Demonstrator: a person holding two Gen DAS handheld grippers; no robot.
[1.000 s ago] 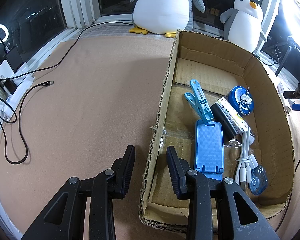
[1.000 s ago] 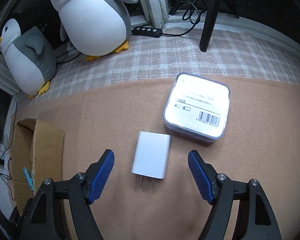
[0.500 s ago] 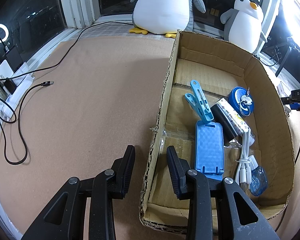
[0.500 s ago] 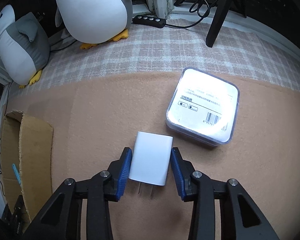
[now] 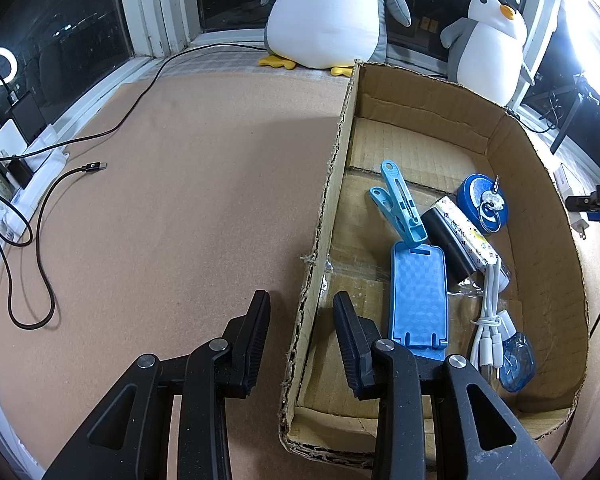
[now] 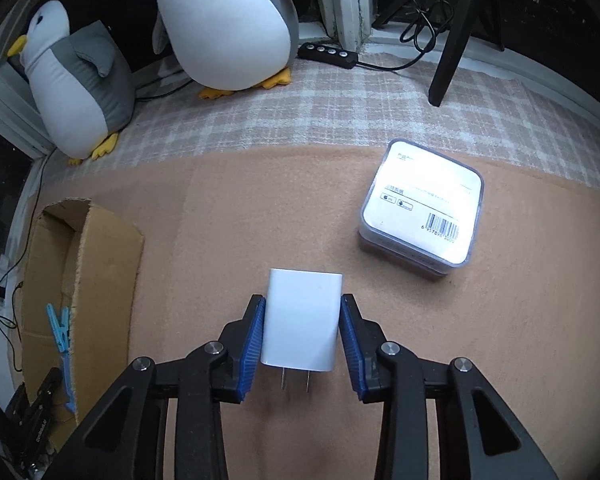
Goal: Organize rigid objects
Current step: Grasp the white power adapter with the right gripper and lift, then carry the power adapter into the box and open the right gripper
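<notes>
Now the right gripper has its two blue pads pressed on both sides of the white plug, so it is squeezing the plug tight. The plug sits just above the tan mat, with its two metal pins pointing back at the camera. The cardboard box is off to the left of the plug, well apart from it.

The left gripper holds nothing. Its jaws stand a little apart, one on each side of the box wall, and I think that can keep the box from sliding.

To do this step well, keep the squeeze firm and even, because the plug has smooth sides and could slip. Lift it high enough to clear the box wall. Inside, the blue stand, the blue clip and the white cable fill the near part. The far part looks bare, so that seems the best spot to let go. The clear case is left on the mat for later
</notes>
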